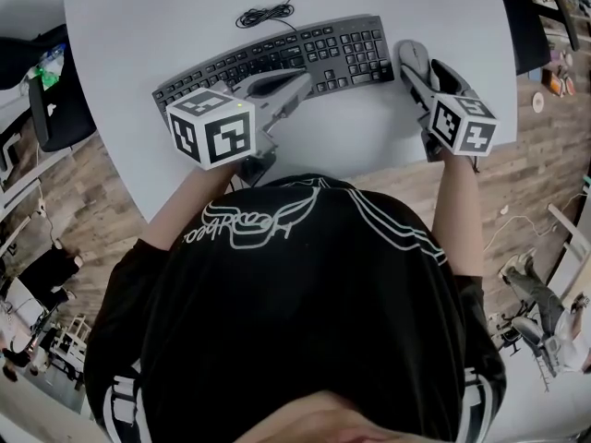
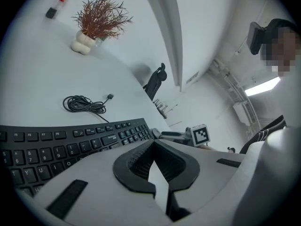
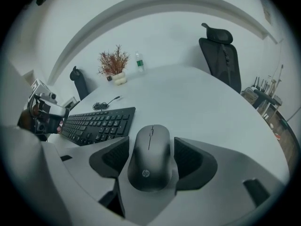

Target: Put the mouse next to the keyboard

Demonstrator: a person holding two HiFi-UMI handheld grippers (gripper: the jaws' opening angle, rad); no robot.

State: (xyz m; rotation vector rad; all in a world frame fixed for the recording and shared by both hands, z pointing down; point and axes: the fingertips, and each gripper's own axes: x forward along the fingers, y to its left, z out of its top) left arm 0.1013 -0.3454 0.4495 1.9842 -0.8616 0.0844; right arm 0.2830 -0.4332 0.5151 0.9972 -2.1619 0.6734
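**Mouse beside the keyboard, right tongs round it**

The mouse sits between the jaws of the right gripper. The pads lie along both its flanks, with at most a sliver of light on one side, so I judge it held. It is just off the right end of the keyboard, between that end and the right edge of the table. No view settles whether its underside rests on the table or hangs just above it.

The left gripper has its jaws drawn together on nothing and is poised above the keys, toward the table's near edge.

The placing looks nearly done, and the risk lies in letting go:

- **A drop.** If the mouse is not fully down, opening the jaws would drop it, and it could bounce or skate toward the right edge.
- **A drag.** A pad that clings as the tongs draw back would drag the mouse askew or away from the keyboard.
- **A knock.** A sideways wobble could knock it against the keyboard's end.
- **The left tongs.** If they sag onto the keys, they could push the keyboard out of line.
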